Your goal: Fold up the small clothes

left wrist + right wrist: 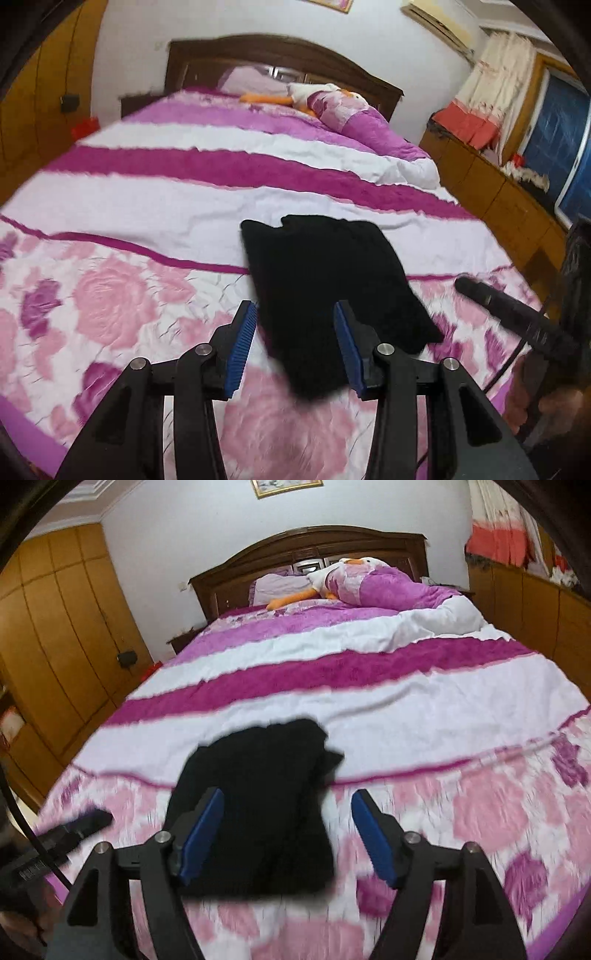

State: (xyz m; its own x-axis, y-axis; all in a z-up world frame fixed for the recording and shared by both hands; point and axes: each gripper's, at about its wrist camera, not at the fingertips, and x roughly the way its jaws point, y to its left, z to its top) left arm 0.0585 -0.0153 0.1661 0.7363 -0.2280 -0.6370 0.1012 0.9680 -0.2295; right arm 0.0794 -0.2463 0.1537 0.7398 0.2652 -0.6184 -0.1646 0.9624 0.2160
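A black garment (pixel 321 277) lies folded into a rough rectangle on the pink and purple bed cover (pixel 147 206), near the foot of the bed. My left gripper (pixel 295 308) hovers just above its near end, jaws open, blue pads apart and not pressing the cloth. In the right wrist view the same black garment (pixel 258 768) lies under my right gripper (pixel 288 795), which stands wide open over its right half. The right gripper's finger (pixel 517 317) shows at the right edge of the left wrist view. The left gripper (pixel 77 827) shows blurred at the left of the right wrist view.
The bed cover (pixel 443 709) stretches to a dark wooden headboard (pixel 314 542), where a plush duck (pixel 332 576) and a rolled quilt lie. A wooden wardrobe (pixel 55 627) stands along the left side and low wooden cabinets (pixel 480 173) along the right.
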